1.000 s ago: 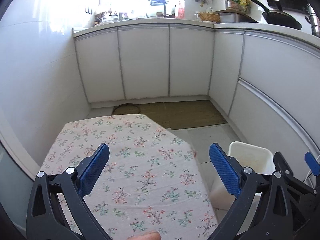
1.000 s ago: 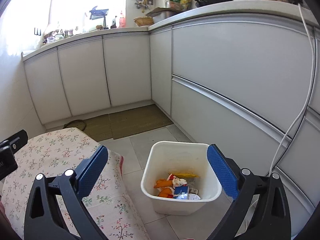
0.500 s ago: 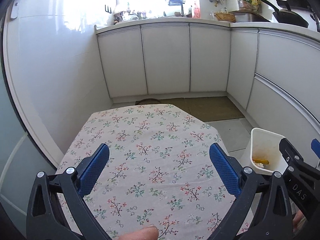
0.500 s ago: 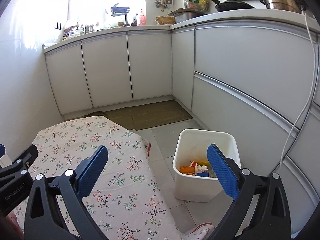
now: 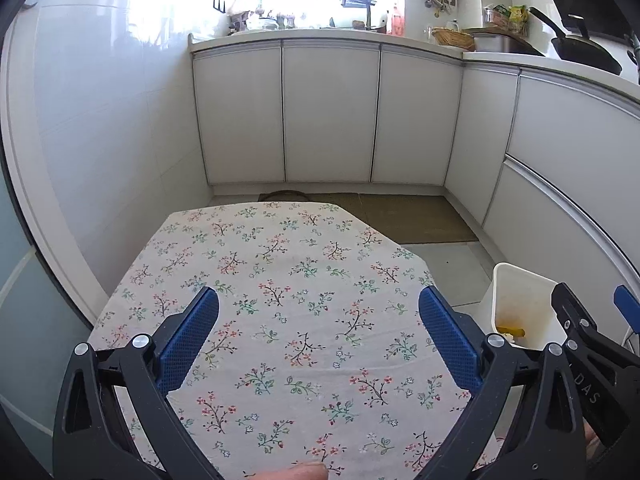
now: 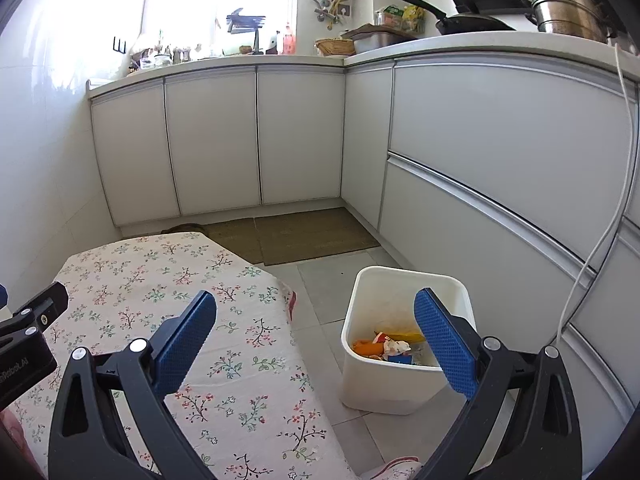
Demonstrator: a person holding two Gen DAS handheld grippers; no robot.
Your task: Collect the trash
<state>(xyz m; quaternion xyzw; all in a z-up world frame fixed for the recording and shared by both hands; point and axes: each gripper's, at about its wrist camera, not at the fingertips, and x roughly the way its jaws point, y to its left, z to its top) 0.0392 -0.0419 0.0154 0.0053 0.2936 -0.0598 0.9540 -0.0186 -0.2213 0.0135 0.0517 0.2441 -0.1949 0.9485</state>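
White bin stands on the floor beside the floral-clothed table, trash inside. Left gripper and right gripper: jaws apart, empty, above the table edge

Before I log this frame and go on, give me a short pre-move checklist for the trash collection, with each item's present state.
1. Left gripper empty and open: ok, jaws spread wide over the cloth.
2. Right gripper empty and open: ok, nothing between its fingers.
3. White bin upright on the floor beside the table: ok.
4. Trash inside the bin: ok, coloured wrappers lie at the bottom.
5. Floral tablecloth free of trash: ok for the part in view; the near edge is hidden.
6. Floor around the bin free of trash: cannot tell, only part shows.
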